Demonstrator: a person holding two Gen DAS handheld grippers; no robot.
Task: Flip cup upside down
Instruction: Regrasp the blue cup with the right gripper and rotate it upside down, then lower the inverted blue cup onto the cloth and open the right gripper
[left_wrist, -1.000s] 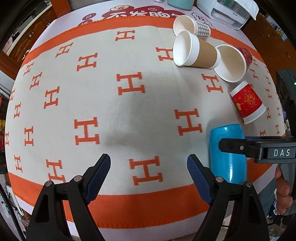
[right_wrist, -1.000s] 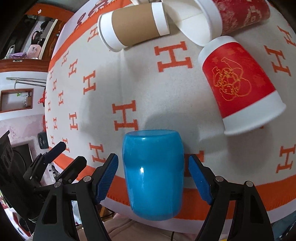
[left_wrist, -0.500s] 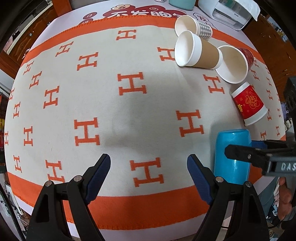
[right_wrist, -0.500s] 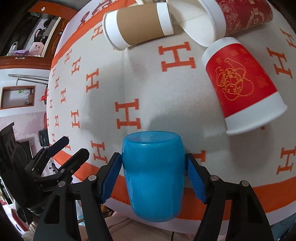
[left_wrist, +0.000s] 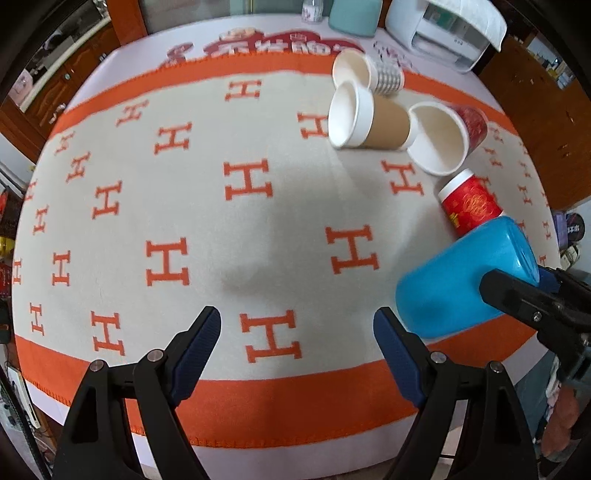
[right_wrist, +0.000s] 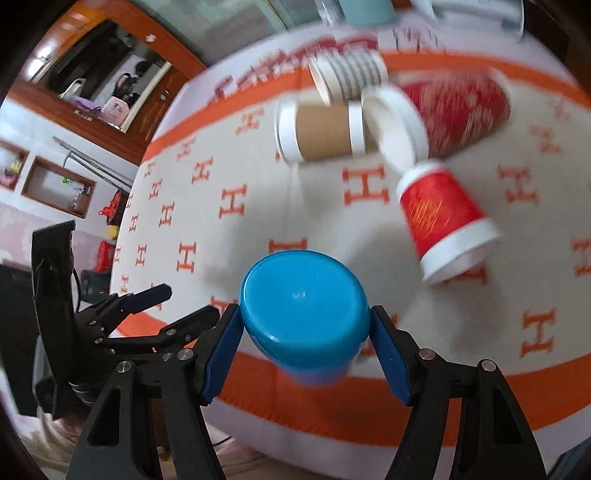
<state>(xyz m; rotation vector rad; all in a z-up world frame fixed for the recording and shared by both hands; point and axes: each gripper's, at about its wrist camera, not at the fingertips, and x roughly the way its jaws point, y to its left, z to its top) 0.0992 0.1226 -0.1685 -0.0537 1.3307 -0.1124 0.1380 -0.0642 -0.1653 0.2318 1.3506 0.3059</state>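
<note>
Your right tongs (right_wrist: 304, 325) clamp the blue cup (right_wrist: 303, 308) by its sides, lifted clear of the blanket (left_wrist: 258, 229) and tilted — room to turn it. Your left tongs (left_wrist: 297, 328) hang wide open, empty — out of the way.

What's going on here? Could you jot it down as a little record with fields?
held item: blue cup, tilted above the blanket
holder: right gripper, shut on the cup's sides
other tool: left gripper, open, holding nothing
surface: cream and orange blanket with H pattern
nearby: small red paper cup on its side
further back: brown-sleeved cup, large red cup and checked cup, all lying down
</note>
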